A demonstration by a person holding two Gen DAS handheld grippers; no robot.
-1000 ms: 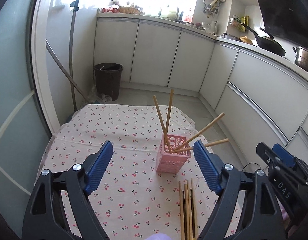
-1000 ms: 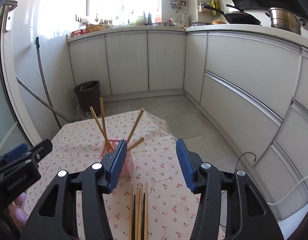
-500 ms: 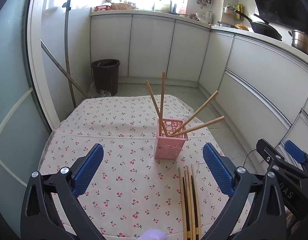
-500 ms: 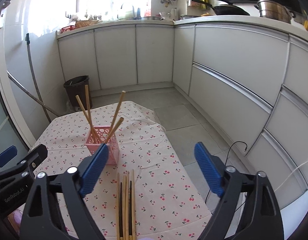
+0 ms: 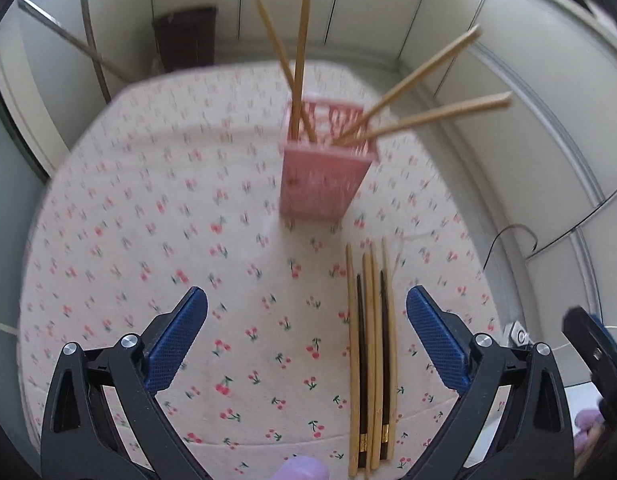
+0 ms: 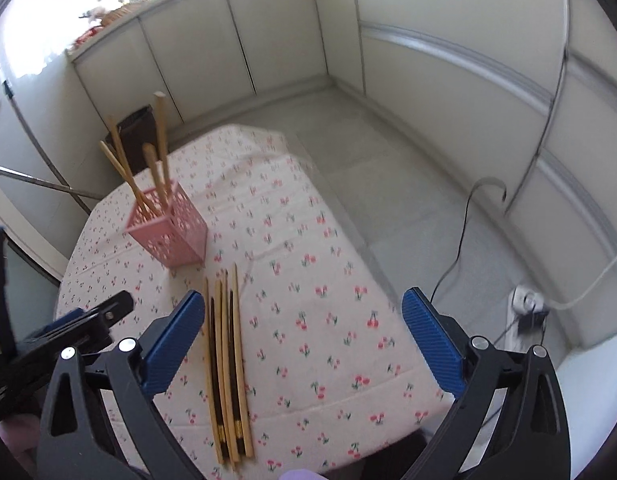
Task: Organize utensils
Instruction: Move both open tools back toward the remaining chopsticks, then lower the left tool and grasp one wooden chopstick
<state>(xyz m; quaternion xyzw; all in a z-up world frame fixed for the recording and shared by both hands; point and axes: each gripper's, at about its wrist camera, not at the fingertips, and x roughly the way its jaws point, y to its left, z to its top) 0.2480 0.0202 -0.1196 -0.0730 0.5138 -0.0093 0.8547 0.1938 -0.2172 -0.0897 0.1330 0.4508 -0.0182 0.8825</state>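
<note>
A pink perforated holder (image 5: pixel 324 176) (image 6: pixel 168 232) stands upright on the cherry-print tablecloth (image 5: pixel 148 240) (image 6: pixel 328 320). Several bamboo chopsticks (image 5: pixel 300 60) (image 6: pixel 160 152) lean out of it. In front of it several loose chopsticks (image 5: pixel 370 344) (image 6: pixel 226 360), light and dark, lie side by side on the cloth. My left gripper (image 5: pixel 306 300) hangs open above the cloth, and the loose bundle lies just inside its right finger. My right gripper (image 6: pixel 304 300) is open too, and the bundle lies just inside its left finger. Neither holds anything.
The table's right edge drops to a grey tiled floor with a black cable (image 6: pixel 464 224) and a plug block (image 6: pixel 528 304). A dark bin (image 5: pixel 188 36) (image 6: pixel 136 132) and a leaning pole (image 5: pixel 68 40) stand beyond the table. White cabinets line the walls.
Both grippers' jaws have spread wider. Both have tipped downward and sunk toward the table, so the holder and the loose chopsticks look nearer. The utensils have not moved.
</note>
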